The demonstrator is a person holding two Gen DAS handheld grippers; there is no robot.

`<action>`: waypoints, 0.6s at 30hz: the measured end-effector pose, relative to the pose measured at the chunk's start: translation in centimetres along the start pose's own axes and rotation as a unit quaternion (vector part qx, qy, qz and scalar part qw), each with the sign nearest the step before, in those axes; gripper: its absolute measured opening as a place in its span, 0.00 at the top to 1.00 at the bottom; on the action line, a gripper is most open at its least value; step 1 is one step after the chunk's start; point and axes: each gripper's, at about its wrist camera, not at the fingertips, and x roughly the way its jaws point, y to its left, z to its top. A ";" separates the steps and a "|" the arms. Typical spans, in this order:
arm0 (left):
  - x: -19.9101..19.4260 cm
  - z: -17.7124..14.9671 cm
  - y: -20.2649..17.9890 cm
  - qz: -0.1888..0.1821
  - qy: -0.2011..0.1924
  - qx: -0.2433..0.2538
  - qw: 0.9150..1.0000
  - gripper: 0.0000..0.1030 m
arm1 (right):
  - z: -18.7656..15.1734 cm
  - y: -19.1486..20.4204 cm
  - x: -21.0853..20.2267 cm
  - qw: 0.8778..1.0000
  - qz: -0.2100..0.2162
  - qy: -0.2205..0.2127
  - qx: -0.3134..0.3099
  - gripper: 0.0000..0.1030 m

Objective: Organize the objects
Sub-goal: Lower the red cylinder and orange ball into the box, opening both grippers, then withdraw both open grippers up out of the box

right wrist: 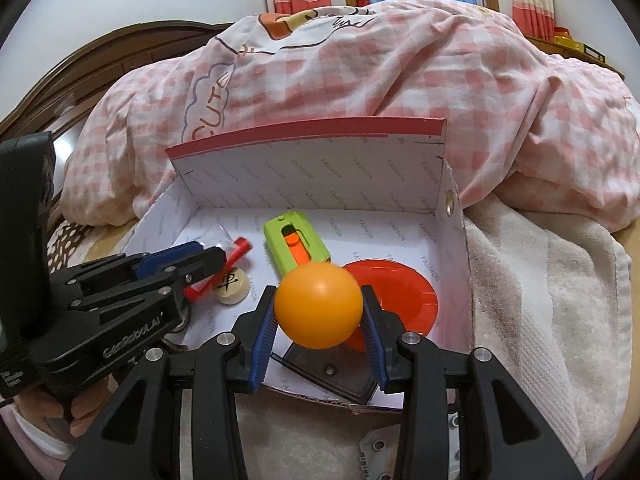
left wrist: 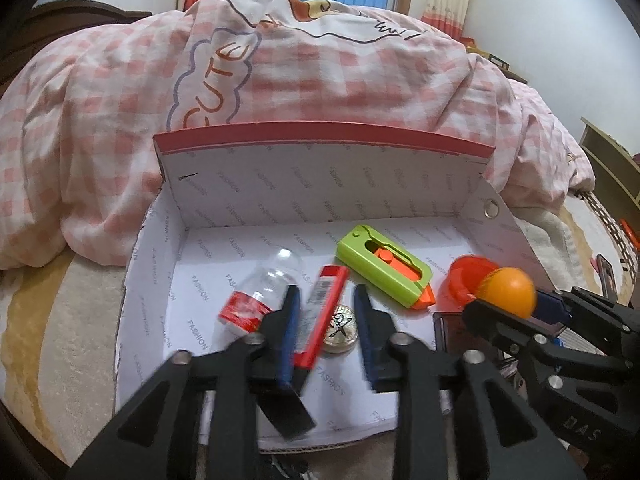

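Note:
A white cardboard box (left wrist: 208, 184) with a red rim lies open on the bed. Inside it are a small clear bottle (left wrist: 260, 296), a flat red case (left wrist: 326, 300), a round game piece (left wrist: 340, 328), a green-and-orange cutter (left wrist: 384, 266) and a red dish (left wrist: 462, 276). My left gripper (left wrist: 326, 316) is open low over the box floor, its fingers on either side of the red case and game piece. My right gripper (right wrist: 318, 316) is shut on an orange ball (right wrist: 318, 304) above the red dish (right wrist: 400, 296) and a dark clear case (right wrist: 332, 372). The left gripper (right wrist: 210, 254) shows at the left.
A pink checked quilt (left wrist: 320, 72) is heaped right behind the box. A cream towel (right wrist: 540, 300) covers the bed to the right, and a wooden headboard (right wrist: 100, 68) stands at the left. A hand (right wrist: 72, 408) holds the left gripper's handle.

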 end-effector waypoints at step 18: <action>-1.9 -0.5 -0.8 0.010 -0.008 0.010 1.000 0.51 | -0.1 0.2 -2.1 0.999 -0.003 -0.034 0.006 0.42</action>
